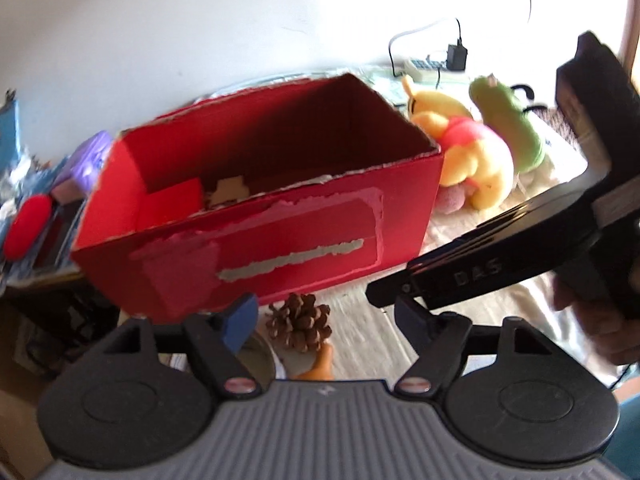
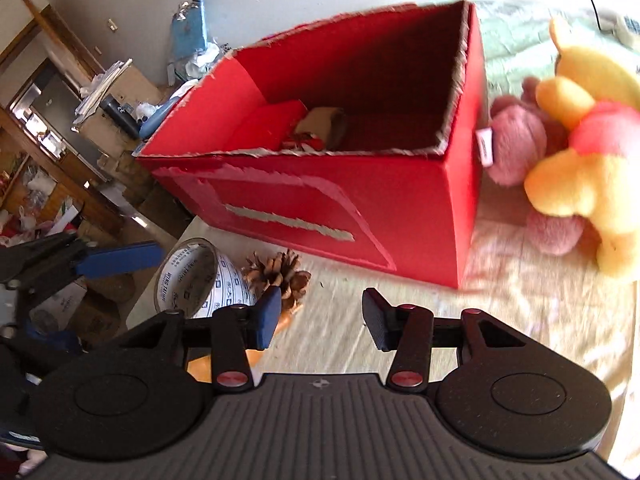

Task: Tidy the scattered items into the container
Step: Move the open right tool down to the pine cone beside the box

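Left wrist view: the left hand-held gripper (image 1: 322,320) is seen wide open, nothing held between its fingers. A pine cone (image 1: 299,321) is framed in the gap, lying on the tabletop (image 1: 360,332) just in front of the red box (image 1: 256,208); no contact with the fingers can be confirmed. The box is open-topped, its long axis running from lower left to upper right, torn label patches shown on the near wall. A few small items are glimpsed inside at the left end, too blurred to name. Plush toys are piled just beside the box's right end: a yellow bear (image 1: 476,160) in a red shirt and a green plush (image 1: 508,124). The right hand-held gripper (image 1: 500,256) is seen crossing in from the right, with part of a hand (image 1: 600,320) behind it.

Right wrist view: the right hand-held gripper (image 2: 320,320) is likewise spread wide and empty. The pine cone (image 2: 280,276) is seen near its left fingertip, lying on its side next to a roll of printed tape (image 2: 200,280) at the tabletop edge. The red box (image 2: 340,200) stands beyond, its long axis running left to right. A pink plush (image 2: 516,148) is pressed against the box's right wall, the yellow bear (image 2: 580,152) lying over it. The left hand-held gripper (image 2: 80,264) is seen at the left edge.
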A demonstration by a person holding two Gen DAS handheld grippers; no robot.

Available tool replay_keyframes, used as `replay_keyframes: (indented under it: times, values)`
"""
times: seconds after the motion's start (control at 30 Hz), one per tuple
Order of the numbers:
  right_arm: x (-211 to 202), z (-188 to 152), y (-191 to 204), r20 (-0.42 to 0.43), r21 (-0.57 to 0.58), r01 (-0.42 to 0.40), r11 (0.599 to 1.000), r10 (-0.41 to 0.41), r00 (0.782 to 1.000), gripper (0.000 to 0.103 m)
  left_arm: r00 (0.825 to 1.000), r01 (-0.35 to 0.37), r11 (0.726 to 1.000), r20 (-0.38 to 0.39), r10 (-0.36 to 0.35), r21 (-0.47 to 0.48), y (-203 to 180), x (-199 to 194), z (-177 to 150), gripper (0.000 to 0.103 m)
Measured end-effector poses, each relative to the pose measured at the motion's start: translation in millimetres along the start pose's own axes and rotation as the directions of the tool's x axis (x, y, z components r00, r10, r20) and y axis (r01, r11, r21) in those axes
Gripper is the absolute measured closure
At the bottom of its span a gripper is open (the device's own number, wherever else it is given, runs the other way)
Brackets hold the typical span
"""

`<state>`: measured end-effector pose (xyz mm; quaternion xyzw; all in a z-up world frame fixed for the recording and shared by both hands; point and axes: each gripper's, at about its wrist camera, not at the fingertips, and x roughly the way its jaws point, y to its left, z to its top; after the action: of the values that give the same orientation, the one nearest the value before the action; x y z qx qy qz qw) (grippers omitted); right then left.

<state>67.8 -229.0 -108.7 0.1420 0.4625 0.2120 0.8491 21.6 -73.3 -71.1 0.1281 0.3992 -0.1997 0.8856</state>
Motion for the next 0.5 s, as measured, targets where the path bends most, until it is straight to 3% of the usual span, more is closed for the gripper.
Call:
replay_keyframes:
  times: [0.17,0.3,0.5]
  values:
    - [-2,1,-14,-0.01,0.107,-0.052,0.993,0.054,0.999,0.054,0.998,0.037,0.999,-0.054,-0.035,0.03,0,29,1,0.026]
    - [-3,1,-20,-0.01,0.156,-0.072,0.985,0.074,0.997,0.054,0.995,0.075,0.997,-0.073,-0.074,0.009,5,41,-2,0.019]
    - [6,8,-28,-0.04,0.24,-0.129,0.962,0.143,0.989,0.056,0.991,0.088,0.996,-0.102,-0.091,-0.036,16,55,-5,0.019]
